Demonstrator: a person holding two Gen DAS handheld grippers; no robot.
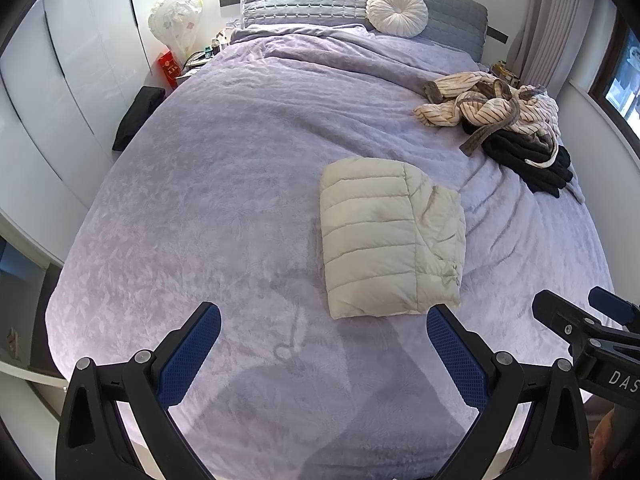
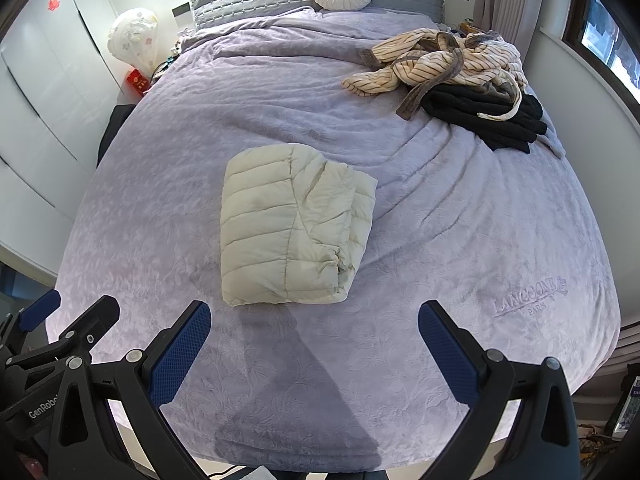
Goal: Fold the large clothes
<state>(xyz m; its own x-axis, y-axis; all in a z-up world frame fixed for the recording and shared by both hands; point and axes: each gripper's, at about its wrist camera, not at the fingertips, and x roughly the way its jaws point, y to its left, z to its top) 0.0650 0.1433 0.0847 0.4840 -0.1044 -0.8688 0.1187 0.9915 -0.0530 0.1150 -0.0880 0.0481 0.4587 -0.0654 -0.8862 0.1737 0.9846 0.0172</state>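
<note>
Left wrist view shows a lavender bedspread filling the room, white wardrobe doors alongside. My folded cream jacket lies mid-bed; unfolded clothes heap far right. My left tongs and right tongs gape wide, empty.

Cream quilted puffer jacket on a lilac floral-embossed bedspread; beige pinstriped robe over black clothes.

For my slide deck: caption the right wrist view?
Open right tool hovers before a folded cream puffer jacket on the lilac bed; unfolded clothes pile beyond.
</note>
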